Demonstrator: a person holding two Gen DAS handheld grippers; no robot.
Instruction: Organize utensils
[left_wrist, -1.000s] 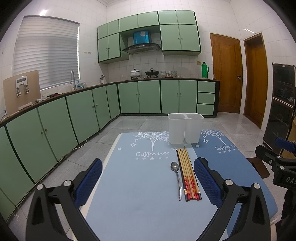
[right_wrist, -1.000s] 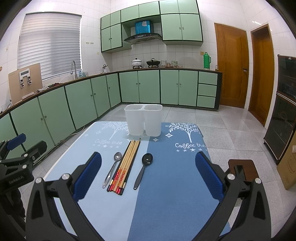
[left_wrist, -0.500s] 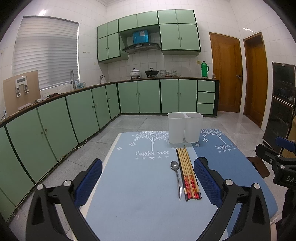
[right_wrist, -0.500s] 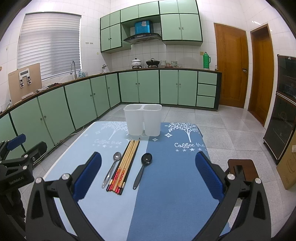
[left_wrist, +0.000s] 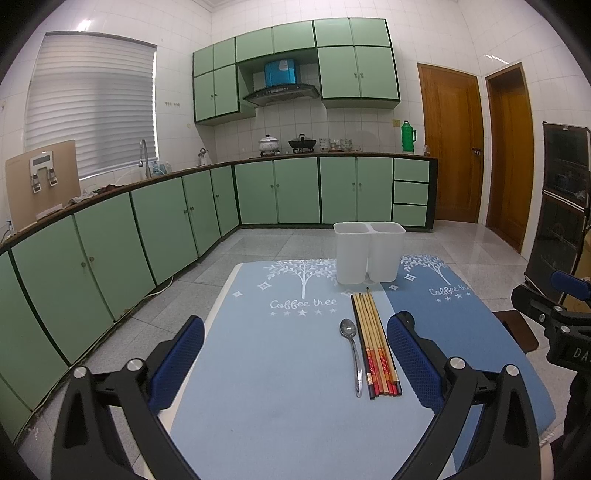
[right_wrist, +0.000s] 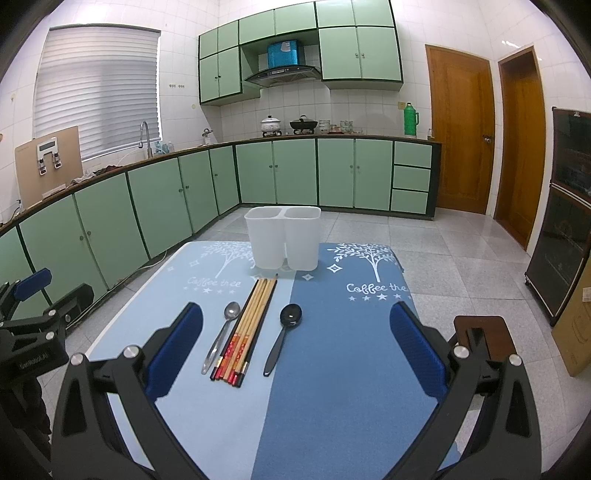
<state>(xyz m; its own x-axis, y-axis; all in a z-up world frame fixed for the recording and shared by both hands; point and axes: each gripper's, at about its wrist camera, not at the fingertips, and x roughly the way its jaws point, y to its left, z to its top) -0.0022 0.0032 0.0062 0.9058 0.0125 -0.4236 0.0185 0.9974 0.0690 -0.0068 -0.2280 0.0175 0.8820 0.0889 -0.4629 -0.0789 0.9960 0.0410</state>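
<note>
Left gripper (left_wrist: 295, 354) is sitting in the lower part of the left wrist frame with its blue-padded fingers (left_wrist: 177, 363) spread wide, released, gripping nothing. Right gripper (right_wrist: 295, 345) is sitting the same way at the bottom of the right wrist frame, fingers (right_wrist: 417, 350) parted wide, nothing between them touching the pads.

Both are hovering above a table covered by a two-tone blue mat (right_wrist: 332, 387) printed with white trees and "Coffee tree" lettering.

Utensils are lying flat on the mat, side by side, handles toward the cameras:
- Metal spoon (right_wrist: 220, 336), left of centre in the right wrist frame, bowl pointing up-frame; also showing right of centre in the left wrist frame (left_wrist: 352, 354).
- Bundle of chopsticks (right_wrist: 245, 326), just right of the metal spoon, red-patterned ends nearest the camera; in the left wrist frame (left_wrist: 375, 343) it is lying just left of the right-hand finger pad.
- Black spoon (right_wrist: 282, 339), right of the chopsticks, lying near the seam between the light and dark halves of the mat. Only the right wrist view is showing it.

White two-compartment holder (right_wrist: 283, 242) is standing upright at the far edge of the mat, just beyond the chopstick tips, centre of the right wrist frame; in the left wrist frame (left_wrist: 369, 253) it is sitting right of centre. What is inside the compartments cannot be told from these angles.

Green kitchen cabinets (left_wrist: 166, 221) are filling the background.
</note>
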